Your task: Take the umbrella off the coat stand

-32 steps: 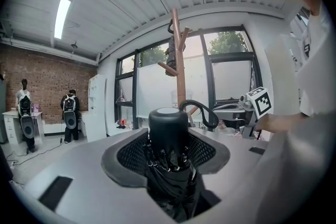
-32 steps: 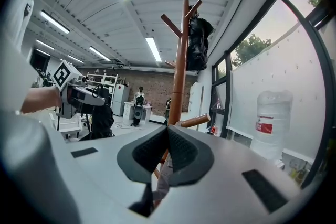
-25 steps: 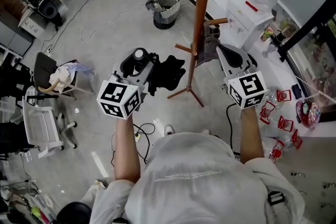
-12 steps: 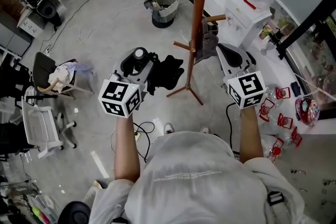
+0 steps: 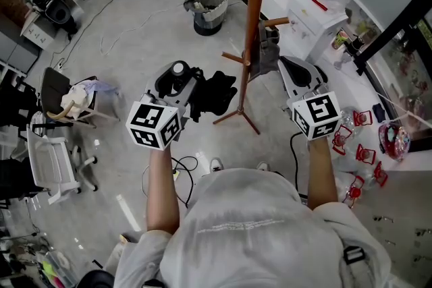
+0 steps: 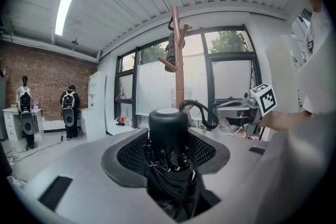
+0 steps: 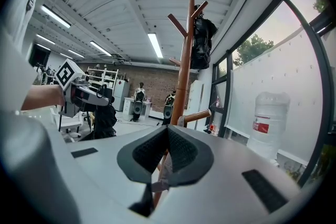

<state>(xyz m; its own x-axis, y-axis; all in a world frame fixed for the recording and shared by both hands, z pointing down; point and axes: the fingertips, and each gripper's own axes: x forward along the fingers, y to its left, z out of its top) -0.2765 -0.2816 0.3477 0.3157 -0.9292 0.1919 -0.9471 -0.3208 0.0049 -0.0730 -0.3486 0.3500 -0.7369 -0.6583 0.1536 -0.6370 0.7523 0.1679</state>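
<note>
My left gripper (image 5: 185,88) is shut on a folded black umbrella (image 5: 214,92), held roughly level left of the stand. In the left gripper view the umbrella's round end (image 6: 168,126) faces the camera between the jaws, with a curved black strap (image 6: 202,112) beside it. The wooden coat stand (image 5: 254,10) rises between the two grippers, and a dark garment (image 7: 202,44) hangs near its top. My right gripper (image 5: 268,54) is shut just right of the pole, by a short peg (image 7: 197,115). A thin pale strip (image 7: 164,165) shows low between its pads; I cannot tell what it is.
A water dispenser (image 5: 324,3) stands right of the stand, against the window wall. A bin (image 5: 208,8) sits behind the stand's feet (image 5: 236,119). A chair with clothes (image 5: 71,101) is at the left. Red clips (image 5: 364,145) and cables (image 5: 179,168) lie on the floor.
</note>
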